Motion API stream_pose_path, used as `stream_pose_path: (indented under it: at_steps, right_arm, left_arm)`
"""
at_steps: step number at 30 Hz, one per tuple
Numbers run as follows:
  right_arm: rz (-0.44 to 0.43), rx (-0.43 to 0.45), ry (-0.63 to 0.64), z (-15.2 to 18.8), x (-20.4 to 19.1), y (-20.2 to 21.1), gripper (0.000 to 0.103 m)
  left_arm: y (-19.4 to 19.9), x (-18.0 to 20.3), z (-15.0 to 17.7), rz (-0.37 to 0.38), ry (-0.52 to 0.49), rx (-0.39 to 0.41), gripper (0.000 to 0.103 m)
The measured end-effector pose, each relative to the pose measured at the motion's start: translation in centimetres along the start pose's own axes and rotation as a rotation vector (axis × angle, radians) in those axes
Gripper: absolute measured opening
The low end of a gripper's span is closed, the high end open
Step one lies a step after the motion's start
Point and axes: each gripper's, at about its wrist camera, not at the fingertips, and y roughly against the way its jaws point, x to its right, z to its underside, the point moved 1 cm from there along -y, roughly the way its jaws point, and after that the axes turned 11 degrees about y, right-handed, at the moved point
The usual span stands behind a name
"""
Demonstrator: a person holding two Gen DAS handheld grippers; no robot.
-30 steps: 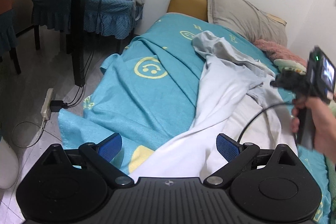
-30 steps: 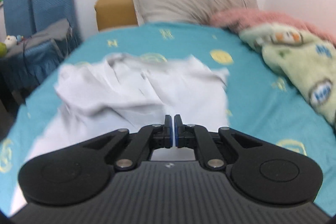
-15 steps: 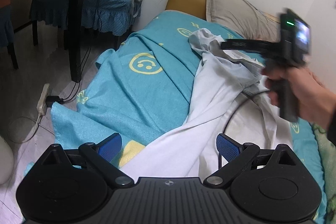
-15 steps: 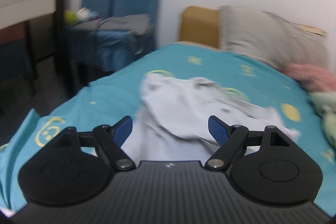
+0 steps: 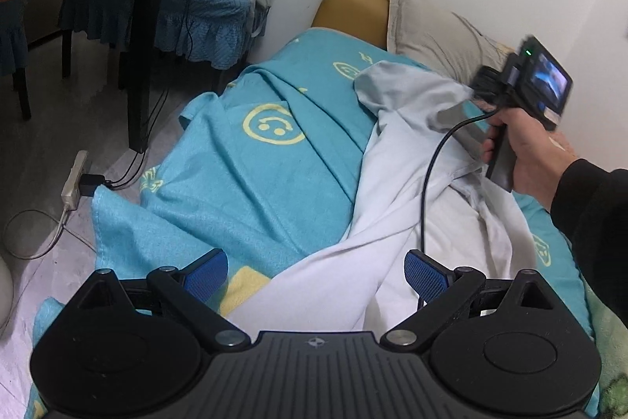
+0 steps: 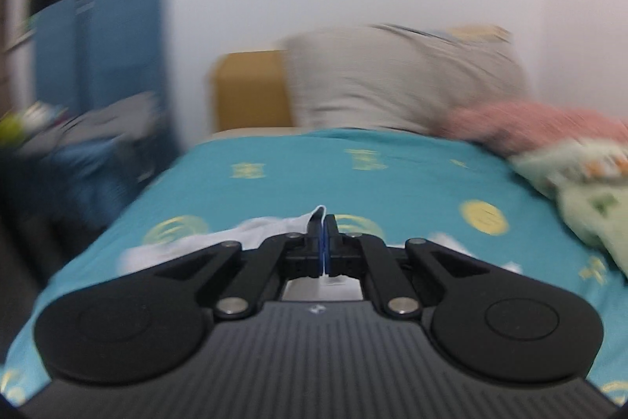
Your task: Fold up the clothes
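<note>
A bed covered in a turquoise smiley-face blanket point(image 5: 243, 183) fills the room's corner, with a crumpled white shirt point(image 5: 392, 214) lying along its near-right side and open blanket beyond it up to the grey pillow point(image 6: 400, 81), good room for spreading. The right gripper point(image 6: 324, 242) has just snapped closed, pinching a thin edge of the shirt's upper end, so a fold or straightening pull looks begun. The left gripper point(image 5: 316, 271) hovers wide open over the shirt's lower hem, holding nothing, near the bed's edge

The left tool point(image 5: 316, 271) hangs with fingers spread wide; the right tool point(image 6: 324, 222), just closing, pinches white cloth point(image 6: 274, 224).
</note>
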Motion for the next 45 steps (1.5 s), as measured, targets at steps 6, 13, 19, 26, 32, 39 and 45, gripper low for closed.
stream_pose_path:
  at_steps: [6, 13, 19, 26, 32, 39, 45]
  right_arm:
    - [0.091, -0.127, -0.168, 3.0, 5.6, -4.9, 0.003]
    - [0.035, -0.124, -0.156, 4.5, 6.2, -3.4, 0.008]
    - [-0.025, -0.055, -0.101, 3.3, 6.3, 5.5, 0.084]
    - [-0.114, -0.013, -0.028, 2.8, 6.0, 21.3, 0.084]
    - [-0.184, -0.009, -0.061, 5.8, 6.0, 36.3, 0.084]
    - [-0.223, -0.025, -0.146, 10.4, 5.5, 45.7, 0.084]
    - [-0.245, -0.076, -0.239, 12.2, 6.4, 47.7, 0.084]
  left_arm:
    - [-0.5, 0.4, 0.4, -0.025, -0.049, 0.007, 0.098]
    - [-1.0, 1.3, 0.6, -0.062, -0.132, 0.010, 0.098]
    - [0.6, 2.1, 0.9, -0.053, -0.174, 0.069, 0.098]
    - [3.8, 4.0, 2.2, -0.011, -0.283, 0.137, 0.098]
    - [7.8, 4.9, 2.9, 0.042, -0.297, 0.174, 0.100]
    - [11.9, 6.0, 4.1, 0.078, -0.316, 0.168, 0.102]
    - [11.2, 4.1, 2.3, 0.084, -0.231, -0.028, 0.102]
